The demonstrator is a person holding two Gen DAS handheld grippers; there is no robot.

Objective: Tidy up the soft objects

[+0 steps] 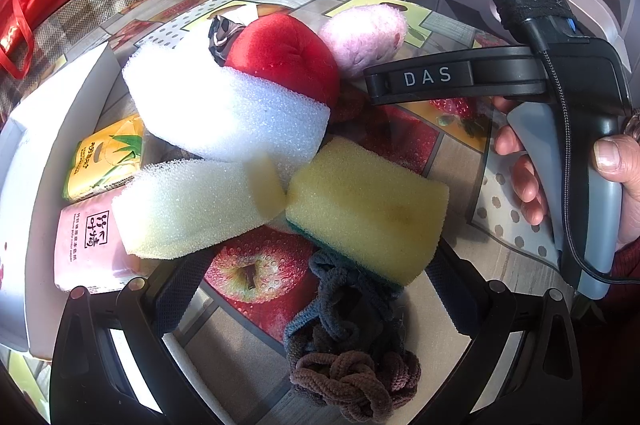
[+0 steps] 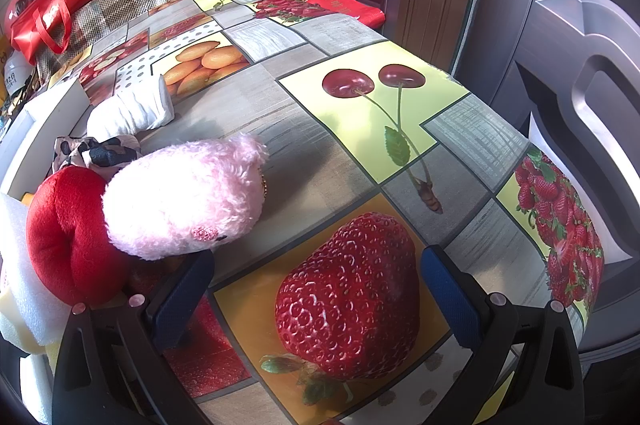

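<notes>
In the left wrist view my left gripper [image 1: 312, 289] is open over a yellow sponge with a green underside [image 1: 368, 209] and a heap of dark and brown hair ties [image 1: 348, 353]. A pale yellow foam piece [image 1: 192, 205], a white foam block [image 1: 224, 109], a red plush [image 1: 284, 57] and a pink plush [image 1: 364, 37] lie beyond. My right gripper [image 2: 316, 289] is open and empty above the fruit-print tablecloth [image 2: 360, 129]; its left finger sits just under the pink plush [image 2: 184, 193], beside the red plush [image 2: 68, 237]. The right gripper's body [image 1: 560, 97] shows in the left wrist view.
A white box [image 1: 48, 129] at left holds a yellow tissue pack [image 1: 104, 157] and a pink one [image 1: 88, 237]. A rolled white cloth [image 2: 132, 113] and a leopard-print scrunchie [image 2: 96, 151] lie on the table. Red bags [image 2: 60, 1] sit on a couch behind; doors stand behind and right.
</notes>
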